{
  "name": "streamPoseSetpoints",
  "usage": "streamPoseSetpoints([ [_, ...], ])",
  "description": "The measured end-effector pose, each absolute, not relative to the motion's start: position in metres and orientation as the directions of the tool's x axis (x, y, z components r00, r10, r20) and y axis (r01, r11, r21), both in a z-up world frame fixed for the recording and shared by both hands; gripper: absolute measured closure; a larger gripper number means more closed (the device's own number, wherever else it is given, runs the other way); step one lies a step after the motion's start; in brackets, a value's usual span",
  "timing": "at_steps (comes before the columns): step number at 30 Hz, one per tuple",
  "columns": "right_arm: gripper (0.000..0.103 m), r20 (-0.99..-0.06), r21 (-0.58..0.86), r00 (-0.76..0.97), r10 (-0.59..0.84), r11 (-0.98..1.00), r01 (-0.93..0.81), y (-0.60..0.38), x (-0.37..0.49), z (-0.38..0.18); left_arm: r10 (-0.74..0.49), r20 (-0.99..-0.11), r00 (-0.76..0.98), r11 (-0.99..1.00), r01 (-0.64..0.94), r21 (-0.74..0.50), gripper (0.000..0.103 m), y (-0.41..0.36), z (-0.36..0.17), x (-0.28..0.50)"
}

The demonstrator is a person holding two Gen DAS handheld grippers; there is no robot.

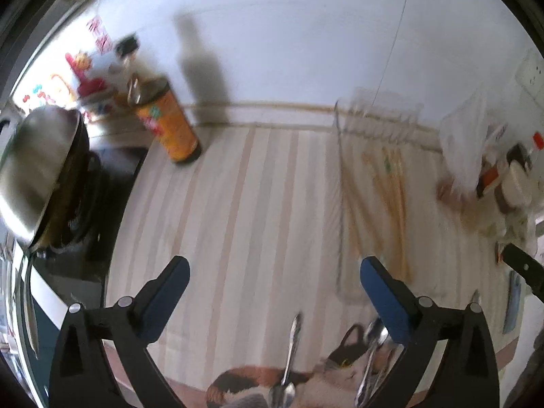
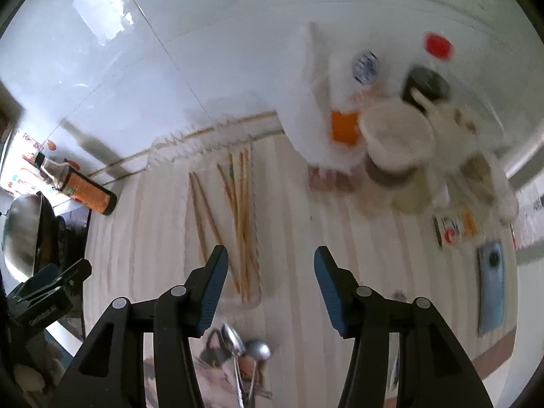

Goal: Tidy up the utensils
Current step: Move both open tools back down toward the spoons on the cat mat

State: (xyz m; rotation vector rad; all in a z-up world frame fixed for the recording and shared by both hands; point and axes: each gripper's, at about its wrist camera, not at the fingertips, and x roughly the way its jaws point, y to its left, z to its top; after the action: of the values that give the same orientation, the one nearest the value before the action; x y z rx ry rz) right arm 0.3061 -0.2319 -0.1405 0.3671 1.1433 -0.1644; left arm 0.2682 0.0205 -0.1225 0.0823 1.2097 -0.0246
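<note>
Several wooden chopsticks (image 2: 238, 224) lie loose on the striped cloth; they also show in the left wrist view (image 1: 391, 200), blurred. Metal spoons (image 2: 238, 343) lie at the cloth's near edge over a cat picture; in the left wrist view one spoon (image 1: 290, 357) lies between the fingers and more spoons (image 1: 372, 350) lie by the right finger. My left gripper (image 1: 273, 275) is open and empty above the cloth. My right gripper (image 2: 270, 268) is open and empty, just short of the chopsticks. A clear rack (image 1: 374, 115) stands by the wall.
An orange sauce bottle (image 1: 170, 125) stands at the back left beside a steel wok lid (image 1: 37, 170) on a black stove. Jars, a white tub (image 2: 396, 139) and a plastic bag crowd the back right. A blue phone (image 2: 491, 285) lies at right.
</note>
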Motion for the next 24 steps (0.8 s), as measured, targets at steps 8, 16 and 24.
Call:
streamPoseSetpoints([
  [8,0.065,-0.954,0.234,0.263,0.146,0.909,0.345,-0.204,0.238,-0.218,0.068,-0.986,0.154,0.992,0.096,0.084,0.001,0.03,-0.203,0.213],
  [16,0.068,-0.974,0.213,0.161,0.162,0.9,0.38,-0.199,0.202,-0.266,0.019,-1.0,-0.018,0.988,0.156,0.016,0.008,0.021,-0.26,0.168],
  [24,0.068,-0.975,0.207,0.151,0.16,0.899,0.387,-0.197,0.196,-0.273,-0.004,-0.995,-0.104,0.983,0.185,-0.023,0.044,0.007,-0.281,0.148],
])
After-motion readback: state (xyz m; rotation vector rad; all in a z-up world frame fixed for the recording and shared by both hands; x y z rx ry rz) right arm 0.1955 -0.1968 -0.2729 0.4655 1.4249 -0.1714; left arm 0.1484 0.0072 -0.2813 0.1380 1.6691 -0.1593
